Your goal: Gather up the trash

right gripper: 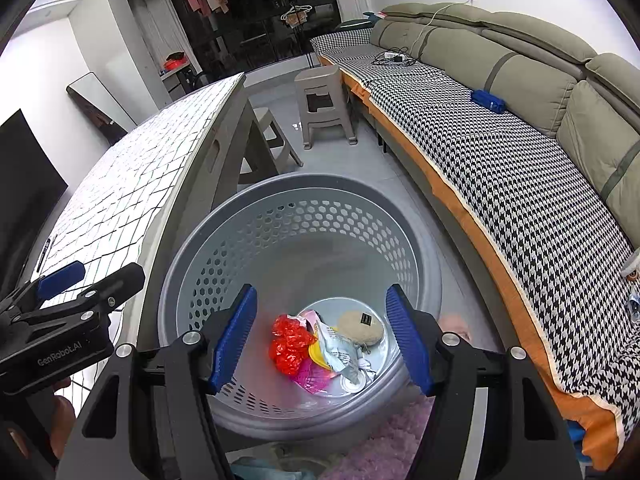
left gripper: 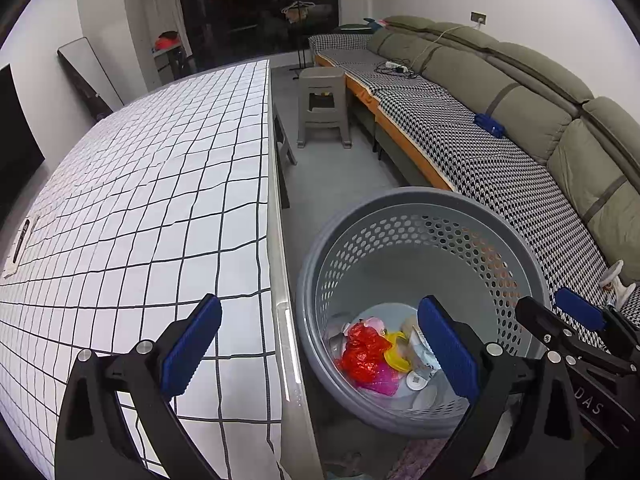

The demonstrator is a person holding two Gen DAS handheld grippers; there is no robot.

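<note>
- A grey perforated basket [right gripper: 288,216] stands on the floor, directly below and ahead of the right gripper [right gripper: 322,336], between a table and a sofa.
- Trash lies at the basket's bottom: a crumpled red wrapper [right gripper: 290,344], a yellow piece [right gripper: 316,354], a pink piece [right gripper: 310,376], a pale printed packet [right gripper: 340,350], and a round tan object [right gripper: 360,328] with a small dark label.
- The right gripper hangs over the basket with its blue pads [right gripper: 236,336] spread apart and nothing between them; the trash shows through the gap, far below.
- The left gripper [left gripper: 320,348] sits to the left of the right one, its pads equally released and empty. One finger is over the table, the other over the basket's opening.
- In the right wrist view the left gripper's black body appears at the left edge, a person's fingers partly visible beneath it.
- The table [left gripper: 160,200], left of both grippers, wears a white cloth with a dark grid.
- A long olive sofa [right gripper: 520,80] with a houndstooth cover runs along the right; a small blue object [right gripper: 486,100] lies on it.
- A grey plastic stool [right gripper: 324,108] stands beyond the basket.
- A pink fluffy rug [right gripper: 384,448] lies just under the right gripper.
</note>
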